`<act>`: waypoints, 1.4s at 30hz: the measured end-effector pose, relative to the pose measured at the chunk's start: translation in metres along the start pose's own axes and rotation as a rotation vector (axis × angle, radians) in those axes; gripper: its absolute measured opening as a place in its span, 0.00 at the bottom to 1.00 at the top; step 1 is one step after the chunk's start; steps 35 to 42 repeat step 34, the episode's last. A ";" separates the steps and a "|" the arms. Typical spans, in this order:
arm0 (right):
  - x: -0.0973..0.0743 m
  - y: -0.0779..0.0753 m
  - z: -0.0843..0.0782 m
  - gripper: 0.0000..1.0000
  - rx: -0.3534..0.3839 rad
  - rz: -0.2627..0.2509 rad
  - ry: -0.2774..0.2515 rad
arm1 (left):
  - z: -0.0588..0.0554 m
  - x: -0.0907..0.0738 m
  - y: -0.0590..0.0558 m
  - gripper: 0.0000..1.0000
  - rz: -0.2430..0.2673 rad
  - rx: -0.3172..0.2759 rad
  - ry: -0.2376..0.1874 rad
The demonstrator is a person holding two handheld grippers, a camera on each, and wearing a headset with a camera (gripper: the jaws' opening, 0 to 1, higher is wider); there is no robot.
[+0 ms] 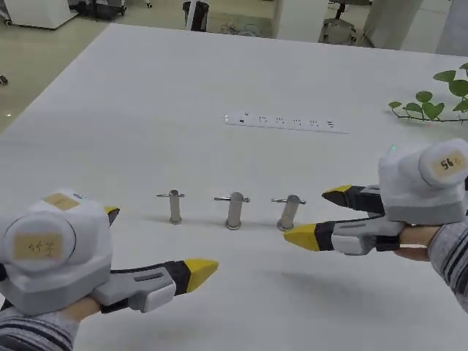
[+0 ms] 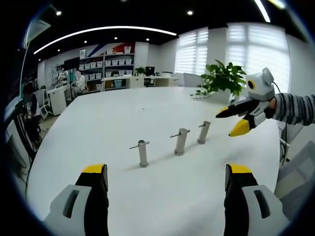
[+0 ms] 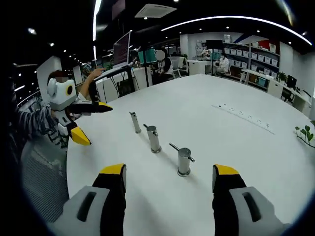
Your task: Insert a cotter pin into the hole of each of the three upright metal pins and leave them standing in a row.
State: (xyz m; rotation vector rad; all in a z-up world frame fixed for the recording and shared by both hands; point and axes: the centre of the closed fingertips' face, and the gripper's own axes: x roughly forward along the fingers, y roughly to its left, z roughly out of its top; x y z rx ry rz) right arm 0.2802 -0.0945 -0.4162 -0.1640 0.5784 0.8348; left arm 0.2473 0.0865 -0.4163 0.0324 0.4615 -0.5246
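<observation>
I read both sets of jaws wide and empty: left gripper (image 1: 156,241) low, right gripper (image 1: 317,213) just beside right pin (image 1: 289,212). Middle pin (image 1: 234,210) and left pin (image 1: 175,206) complete the row on the table (image 1: 146,110), each holding a cotter (image 1: 223,198).

on the round back of my left gripper (image 1: 156,241) sits a yellowish sticker (image 1: 44,246) with handwriting that starts with 55, followed by a mark i cannot make out. my right gripper (image 1: 318,213) carries a similar paper label (image 1: 448,164) reading 56, again with an unclear mark after it. a second tag (image 1: 62,201) on top of my left gripper is too blurred to read, and the wall graphics (image 2: 110,49) far behind in the left gripper view are too small.
</observation>
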 end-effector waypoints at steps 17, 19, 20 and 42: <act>-0.016 0.025 -0.020 0.82 0.096 -0.064 -0.036 | 0.006 -0.016 -0.003 0.99 0.023 -0.014 0.027; -0.017 0.027 -0.024 0.81 0.093 -0.070 -0.035 | 0.006 -0.017 -0.003 0.99 0.027 -0.012 0.031; -0.017 0.027 -0.024 0.81 0.093 -0.072 -0.036 | 0.006 -0.018 -0.003 0.99 0.031 -0.010 0.033; -0.025 0.025 -0.034 0.77 0.093 -0.099 -0.052 | 0.003 -0.016 -0.007 0.95 0.034 0.043 0.047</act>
